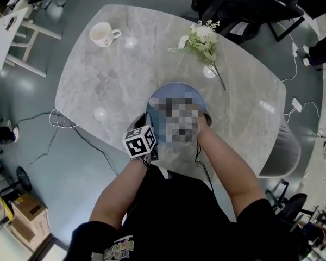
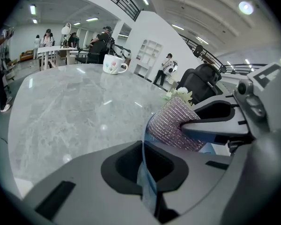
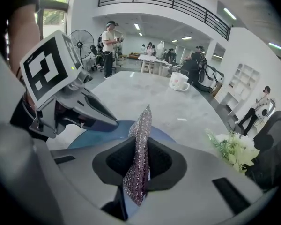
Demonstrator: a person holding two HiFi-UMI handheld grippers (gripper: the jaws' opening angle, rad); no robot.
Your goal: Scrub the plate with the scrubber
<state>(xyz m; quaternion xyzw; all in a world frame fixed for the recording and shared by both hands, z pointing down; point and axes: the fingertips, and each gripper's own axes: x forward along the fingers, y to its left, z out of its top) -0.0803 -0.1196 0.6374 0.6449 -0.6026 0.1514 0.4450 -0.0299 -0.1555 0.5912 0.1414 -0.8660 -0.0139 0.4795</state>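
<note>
A blue plate (image 1: 176, 93) lies on the grey marble table (image 1: 98, 80), near its front edge. My left gripper (image 1: 150, 123), with its marker cube, is at the plate's near left rim. It is shut on the thin blue rim (image 2: 147, 184). My right gripper (image 3: 139, 146) is shut on a purple glittery scrubber (image 3: 141, 139), which stands on edge between the jaws. The scrubber (image 2: 174, 123) hangs just above the plate (image 3: 100, 134), close to the left gripper (image 3: 72, 100). In the head view a mosaic patch hides the right gripper and the plate's middle.
A white mug (image 1: 103, 34) stands at the table's far left, and a sprig of white flowers (image 1: 202, 41) lies at the far right. Grey chairs and cables ring the table. A cardboard box (image 1: 24, 213) sits on the floor at the left. People stand far off.
</note>
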